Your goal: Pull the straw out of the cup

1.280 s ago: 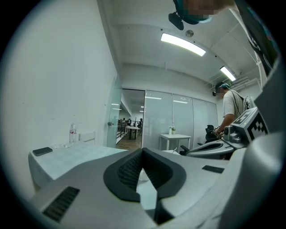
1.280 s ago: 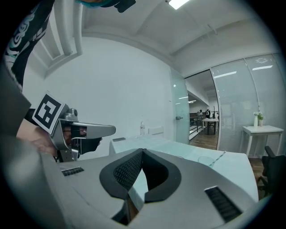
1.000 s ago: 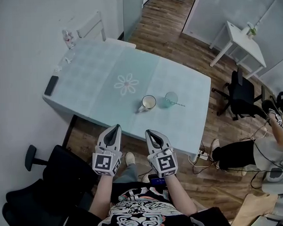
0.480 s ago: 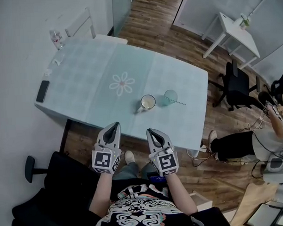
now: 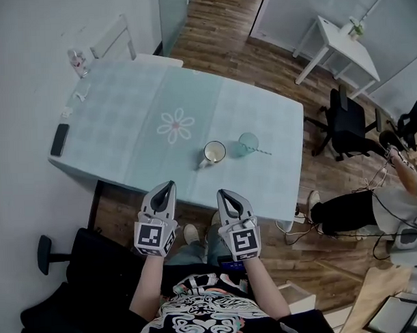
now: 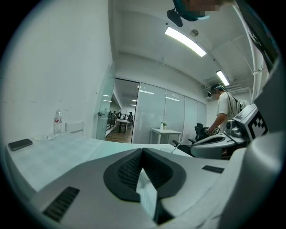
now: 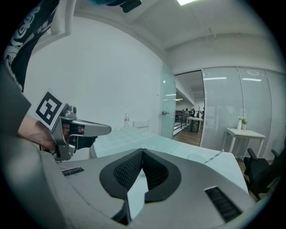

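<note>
A clear glass cup stands on the pale teal table, and a straw leans out of it to the right. A white mug sits just left of the cup. My left gripper and right gripper hover side by side at the table's near edge, well short of the cup. Both are shut with nothing between the jaws. In the right gripper view the cup and straw show beyond the shut jaws, and the left gripper is at the left.
A dark phone lies near the table's left edge and a water bottle stands at the far left corner. A black office chair, a small white table and a seated person are to the right.
The view has shifted a little, so the table sits slightly further left and up. Both grippers stay shut at the near edge in almost the same place.
</note>
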The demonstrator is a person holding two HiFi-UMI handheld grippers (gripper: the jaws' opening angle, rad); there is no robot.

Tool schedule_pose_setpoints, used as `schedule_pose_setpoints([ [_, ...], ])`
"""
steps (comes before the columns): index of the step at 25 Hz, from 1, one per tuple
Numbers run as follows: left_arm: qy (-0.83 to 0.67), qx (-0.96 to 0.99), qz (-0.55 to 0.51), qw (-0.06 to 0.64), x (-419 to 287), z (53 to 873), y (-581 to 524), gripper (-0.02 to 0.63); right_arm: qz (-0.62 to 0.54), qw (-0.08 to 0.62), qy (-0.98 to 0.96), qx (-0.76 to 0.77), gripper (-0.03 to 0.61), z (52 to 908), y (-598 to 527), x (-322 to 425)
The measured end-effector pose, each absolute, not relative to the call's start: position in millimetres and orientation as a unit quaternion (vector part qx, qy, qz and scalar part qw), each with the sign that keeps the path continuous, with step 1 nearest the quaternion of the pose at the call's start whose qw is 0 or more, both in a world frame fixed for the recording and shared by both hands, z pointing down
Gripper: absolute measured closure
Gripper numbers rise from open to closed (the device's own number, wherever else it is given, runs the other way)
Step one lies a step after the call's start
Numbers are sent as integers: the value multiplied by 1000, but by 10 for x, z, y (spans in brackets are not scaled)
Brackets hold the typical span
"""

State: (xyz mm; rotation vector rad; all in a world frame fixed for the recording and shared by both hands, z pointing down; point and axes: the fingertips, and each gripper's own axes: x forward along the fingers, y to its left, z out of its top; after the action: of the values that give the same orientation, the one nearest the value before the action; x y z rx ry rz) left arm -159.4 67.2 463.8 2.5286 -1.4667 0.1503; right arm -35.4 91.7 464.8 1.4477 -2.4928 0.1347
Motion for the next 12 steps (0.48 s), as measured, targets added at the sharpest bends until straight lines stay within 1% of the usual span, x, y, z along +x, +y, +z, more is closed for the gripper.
schedule_pose_setpoints([
  [5, -490, 863, 60, 103, -1486, 4620, 610, 611, 49, 128, -855, 500, 565, 4679, 863, -321],
  [9, -484, 866, 72, 105, -1413, 4706, 585, 611, 43, 109, -860, 496, 565, 4648, 812, -332],
  [12, -478, 868, 75, 112, -1366, 4794, 568, 611, 48, 119, -860, 493, 565, 4746, 789, -323],
])
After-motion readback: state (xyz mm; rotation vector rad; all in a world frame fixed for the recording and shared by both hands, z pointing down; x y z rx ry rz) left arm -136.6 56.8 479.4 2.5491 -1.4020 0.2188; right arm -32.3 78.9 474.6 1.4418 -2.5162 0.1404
